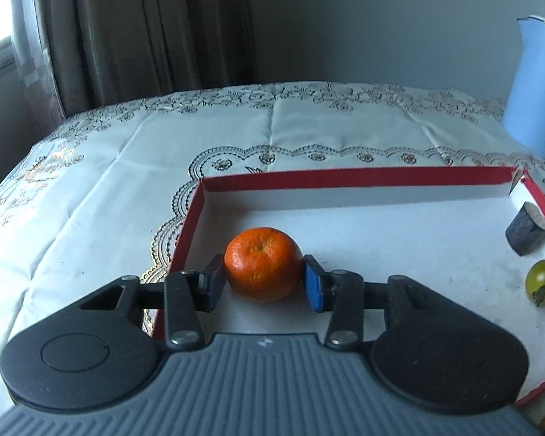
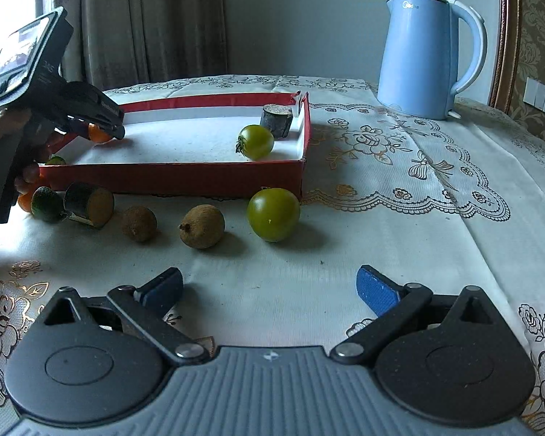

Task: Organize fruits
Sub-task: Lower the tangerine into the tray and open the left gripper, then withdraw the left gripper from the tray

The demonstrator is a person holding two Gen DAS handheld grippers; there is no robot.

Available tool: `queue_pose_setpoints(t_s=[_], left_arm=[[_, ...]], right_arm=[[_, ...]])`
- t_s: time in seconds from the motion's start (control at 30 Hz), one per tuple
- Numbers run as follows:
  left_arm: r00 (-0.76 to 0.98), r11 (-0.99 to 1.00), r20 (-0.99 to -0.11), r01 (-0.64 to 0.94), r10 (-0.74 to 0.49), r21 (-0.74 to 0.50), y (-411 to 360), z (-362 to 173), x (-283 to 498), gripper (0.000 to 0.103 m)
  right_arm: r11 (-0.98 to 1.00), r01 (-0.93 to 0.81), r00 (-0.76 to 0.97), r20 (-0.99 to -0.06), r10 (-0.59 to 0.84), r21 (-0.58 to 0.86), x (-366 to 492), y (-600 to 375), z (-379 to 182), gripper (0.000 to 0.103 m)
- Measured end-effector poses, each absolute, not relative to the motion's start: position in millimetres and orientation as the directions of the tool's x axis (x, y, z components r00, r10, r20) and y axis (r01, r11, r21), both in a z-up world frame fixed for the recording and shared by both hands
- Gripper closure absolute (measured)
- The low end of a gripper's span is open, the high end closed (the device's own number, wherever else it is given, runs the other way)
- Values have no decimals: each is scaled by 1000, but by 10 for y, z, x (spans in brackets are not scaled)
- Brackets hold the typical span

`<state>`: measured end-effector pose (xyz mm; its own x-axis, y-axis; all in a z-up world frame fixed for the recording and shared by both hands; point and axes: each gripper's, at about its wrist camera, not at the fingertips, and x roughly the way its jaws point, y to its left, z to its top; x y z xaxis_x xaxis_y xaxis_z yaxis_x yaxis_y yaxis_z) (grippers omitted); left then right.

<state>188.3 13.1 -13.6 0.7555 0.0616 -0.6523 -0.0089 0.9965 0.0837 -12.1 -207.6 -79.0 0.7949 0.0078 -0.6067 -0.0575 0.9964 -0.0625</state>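
My left gripper is shut on an orange mandarin, low over the white floor at the left end of the red-walled box. The box also holds a green tomato and a dark stub of sugarcane at its right end. In the right wrist view the left gripper shows with the mandarin inside the box. My right gripper is open and empty above the cloth, in front of a green tomato, two brown longans and a sugarcane piece.
A blue electric kettle stands at the back right on the lace-patterned tablecloth. More small fruits lie at the box's front left corner by the hand. Curtains hang behind the table's far edge.
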Motion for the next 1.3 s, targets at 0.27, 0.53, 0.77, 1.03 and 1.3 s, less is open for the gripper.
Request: queue_pose_setpoints(t_s=[0.27, 0.53, 0.77, 1.03, 1.3], left_arm=[[808, 992, -581, -26, 95, 125, 88, -83, 1767, 23], [872, 995, -484, -24, 68, 96, 181, 255, 1191, 4], [898, 994, -431, -58, 92, 90, 229, 270, 317, 0], [839, 996, -539, -44, 80, 79, 220, -109, 111, 0], [823, 996, -562, -43, 77, 74, 235, -251, 81, 0]], right_arm=[[996, -57, 795, -607, 7, -63, -120, -2076, -793, 0], [996, -57, 795, -607, 8, -63, -120, -2078, -794, 0], [996, -57, 795, -607, 7, -64, -120, -2076, -794, 0], [996, -57, 795, -607, 7, -63, -119, -2076, -795, 0], [996, -57, 794, -607, 7, -64, -117, -2076, -796, 0]])
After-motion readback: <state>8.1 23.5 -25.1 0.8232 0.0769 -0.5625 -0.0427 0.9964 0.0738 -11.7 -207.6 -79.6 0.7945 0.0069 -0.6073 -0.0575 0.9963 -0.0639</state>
